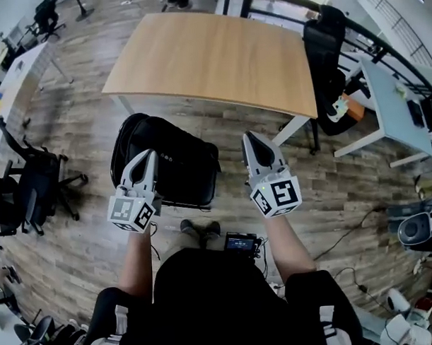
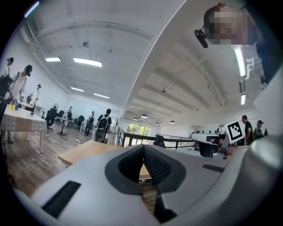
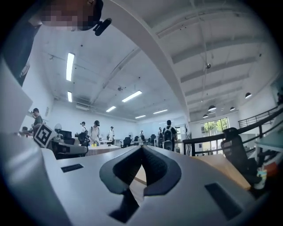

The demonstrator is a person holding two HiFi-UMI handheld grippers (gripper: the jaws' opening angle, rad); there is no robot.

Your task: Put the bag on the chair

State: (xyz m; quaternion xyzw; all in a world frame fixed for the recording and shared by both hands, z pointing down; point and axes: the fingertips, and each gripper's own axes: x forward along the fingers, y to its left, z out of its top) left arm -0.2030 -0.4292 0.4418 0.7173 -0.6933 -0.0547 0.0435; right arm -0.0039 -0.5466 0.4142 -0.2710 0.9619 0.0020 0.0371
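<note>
Since the soft black bag appears settled on the black wheeled chair below, the left gripper and right gripper — fingers pressed together, empty — should draw clear gently, without catching it.

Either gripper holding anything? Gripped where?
Nothing held: left gripper and right gripper are both shut with nothing between the jaws; the bag sits untouched.

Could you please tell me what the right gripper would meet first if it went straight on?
Probably nothing near: the shut right gripper points level over the wooden table, seemingly clearing its top, though depth is unclear.
</note>
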